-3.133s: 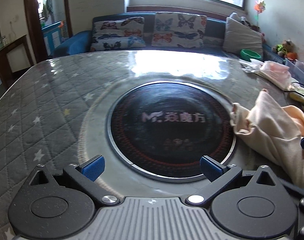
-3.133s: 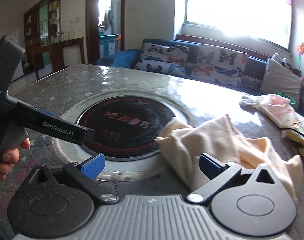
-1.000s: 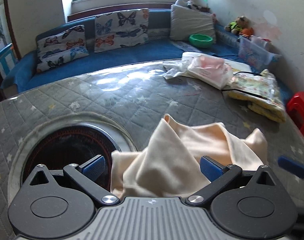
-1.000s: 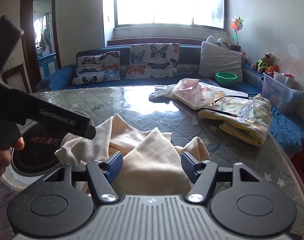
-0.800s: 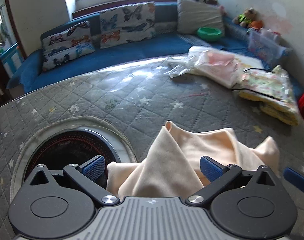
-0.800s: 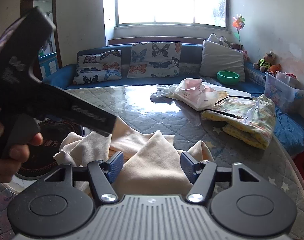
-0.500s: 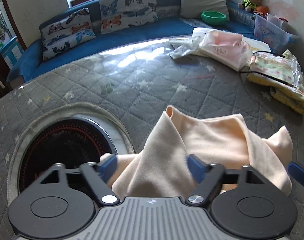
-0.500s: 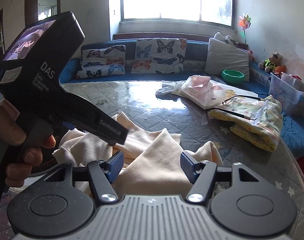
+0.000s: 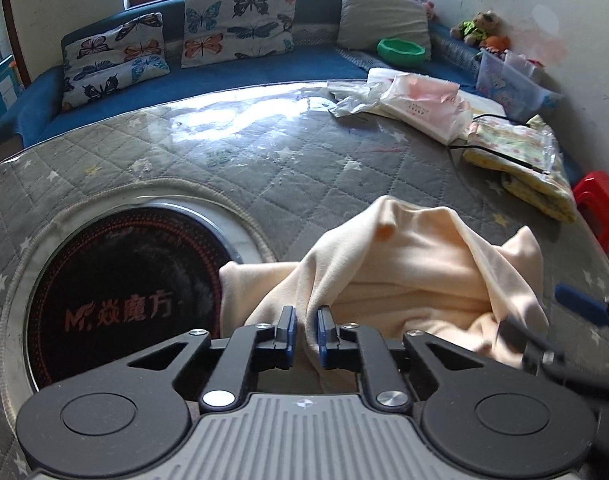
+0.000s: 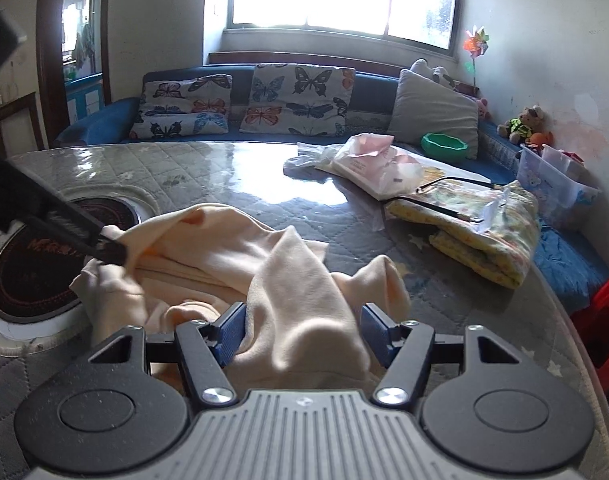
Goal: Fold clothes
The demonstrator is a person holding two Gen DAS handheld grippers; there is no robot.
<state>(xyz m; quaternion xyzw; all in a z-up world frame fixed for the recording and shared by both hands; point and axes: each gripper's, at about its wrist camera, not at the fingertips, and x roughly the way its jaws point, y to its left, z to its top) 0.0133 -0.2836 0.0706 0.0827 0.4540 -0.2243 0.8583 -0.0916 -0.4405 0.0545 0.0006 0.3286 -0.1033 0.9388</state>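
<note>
Cream garment (image 9: 416, 276) crumpled on the quilted desk (image 9: 264, 160) beside the round dark cooktop (image 9: 120, 300), left tool (image 9: 303, 330) closing, fold pinched between its pads, right tool (image 10: 302, 334) apart, cloth bunched between its fingers

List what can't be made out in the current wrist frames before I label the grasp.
- Cream garment: bunched in both views, so which part each gripper has is unclear.
- Right gripper: cloth bulges over the gap between its pads; contact can't be confirmed.
- Left gripper: jaws closing on a fold; its body hides the cloth's near edge.
- Left gripper's tip, right wrist view: motion-blurred.
- Packet print: too small to read.
</note>
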